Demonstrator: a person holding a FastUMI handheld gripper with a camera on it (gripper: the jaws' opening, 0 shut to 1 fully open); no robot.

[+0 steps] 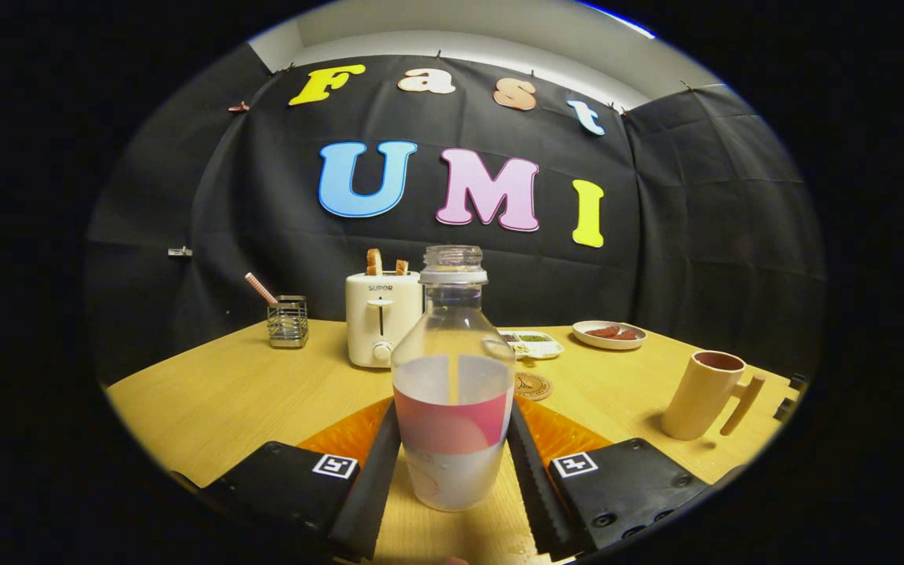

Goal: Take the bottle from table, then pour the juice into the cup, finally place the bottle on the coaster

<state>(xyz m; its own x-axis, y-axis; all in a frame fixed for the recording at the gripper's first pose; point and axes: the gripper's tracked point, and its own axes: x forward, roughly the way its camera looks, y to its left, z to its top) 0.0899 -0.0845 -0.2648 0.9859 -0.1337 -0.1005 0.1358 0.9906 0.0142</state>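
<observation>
The hand-held gripper [452, 455] is closing around the bottle [452, 384], which is standing upright on the table [216, 392] between the two fingers. Both fingers are lying against the bottle's sides at its label band, so it appears gripped, though the bottle's base is resting on the table. The neck is uncapped, with juice reaching partway up. To do this step well, squeeze firmly at the band before lifting, and raise it straight up to avoid sloshing. The cup [701, 394] is waiting off to the right, the coaster [533, 385] just beyond the bottle.
</observation>
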